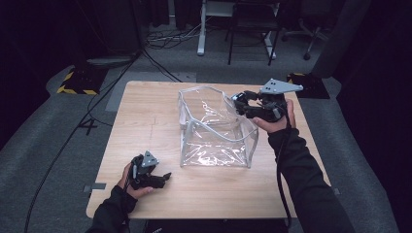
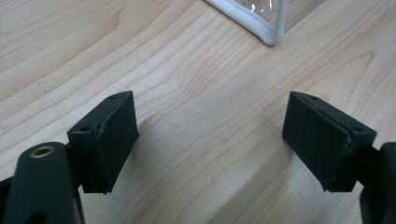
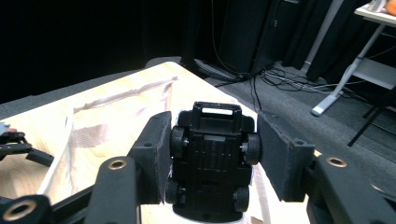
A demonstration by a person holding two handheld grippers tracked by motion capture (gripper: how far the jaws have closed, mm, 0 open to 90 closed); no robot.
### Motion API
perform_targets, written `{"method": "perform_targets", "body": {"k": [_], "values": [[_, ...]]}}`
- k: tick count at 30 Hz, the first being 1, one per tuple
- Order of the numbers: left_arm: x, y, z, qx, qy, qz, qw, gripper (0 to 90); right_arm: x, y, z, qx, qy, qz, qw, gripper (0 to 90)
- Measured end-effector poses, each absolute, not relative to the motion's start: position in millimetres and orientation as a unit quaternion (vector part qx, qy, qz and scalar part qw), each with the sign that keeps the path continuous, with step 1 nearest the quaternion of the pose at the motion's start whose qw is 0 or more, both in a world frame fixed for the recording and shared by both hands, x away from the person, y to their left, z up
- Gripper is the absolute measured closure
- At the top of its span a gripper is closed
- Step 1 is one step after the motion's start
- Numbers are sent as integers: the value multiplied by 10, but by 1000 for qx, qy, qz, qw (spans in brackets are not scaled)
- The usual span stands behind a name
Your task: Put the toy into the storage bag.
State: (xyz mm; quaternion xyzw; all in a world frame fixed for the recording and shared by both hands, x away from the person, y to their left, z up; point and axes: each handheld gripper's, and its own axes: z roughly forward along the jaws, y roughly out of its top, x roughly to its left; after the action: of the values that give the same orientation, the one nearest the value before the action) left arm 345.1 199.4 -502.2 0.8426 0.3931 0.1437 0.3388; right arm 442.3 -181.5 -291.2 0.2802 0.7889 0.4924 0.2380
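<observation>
Right gripper (image 3: 212,158) clenches a black toy car (image 3: 212,161), underside up, over the clear bag (image 1: 216,128) at its 2 o'clock rim. Advice: lower inside before releasing (walls flimsy). Left gripper (image 2: 210,140) released, idle at 7 o'clock.

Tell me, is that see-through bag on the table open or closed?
Open. The clear bag stands upright on the table with its white-edged mouth spread wide; the right gripper holds a black toy car at its rim.
</observation>
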Motion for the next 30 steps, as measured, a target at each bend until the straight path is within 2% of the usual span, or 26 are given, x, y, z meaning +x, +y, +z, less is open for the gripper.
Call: {"method": "perform_targets", "body": {"k": [30], "values": [[3445, 1997, -5022, 843, 394, 143, 338, 185, 4415, -1648, -3198, 270, 811, 473, 211, 475]]}}
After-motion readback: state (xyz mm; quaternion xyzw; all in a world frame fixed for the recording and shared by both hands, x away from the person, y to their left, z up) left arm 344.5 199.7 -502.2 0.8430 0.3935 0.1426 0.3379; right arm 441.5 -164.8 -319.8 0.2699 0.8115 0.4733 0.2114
